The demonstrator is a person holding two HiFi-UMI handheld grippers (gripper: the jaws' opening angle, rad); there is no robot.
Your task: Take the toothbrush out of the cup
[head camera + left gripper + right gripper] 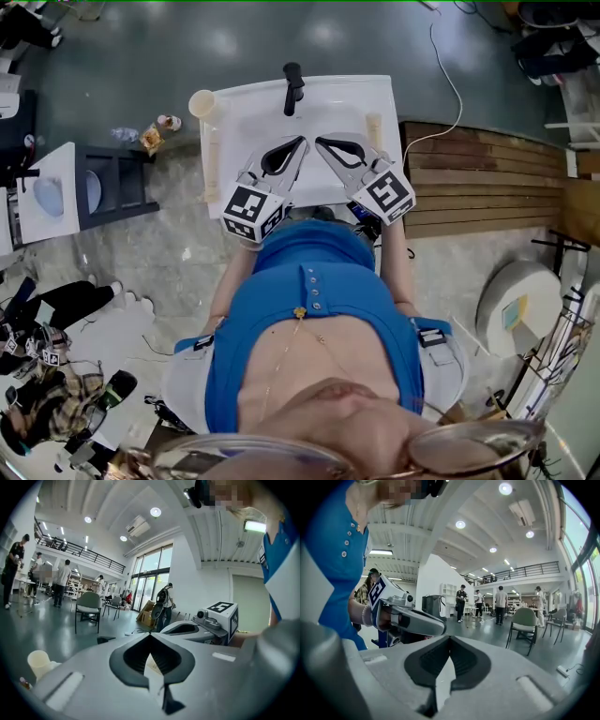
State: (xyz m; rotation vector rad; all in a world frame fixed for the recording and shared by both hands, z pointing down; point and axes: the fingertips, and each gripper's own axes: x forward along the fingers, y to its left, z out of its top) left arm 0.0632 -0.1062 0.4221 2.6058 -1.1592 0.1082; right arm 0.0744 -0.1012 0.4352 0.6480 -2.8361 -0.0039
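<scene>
Both shut, left claw (303, 141), right claw (319, 141), cup (202, 103) upright, far-left.

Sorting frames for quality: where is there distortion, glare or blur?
Head view: wide-angle bend, light glare on the floor, glasses blurred close up. Left gripper view: dark round vignette, ceiling lamp blown out. Right gripper view: same vignette, windows bright.

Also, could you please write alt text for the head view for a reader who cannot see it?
Seen from above, a person in a blue top holds the left gripper and right gripper, both shut and empty, tips close together over a white sink with a black tap. A cup stands at its far left corner.
</scene>
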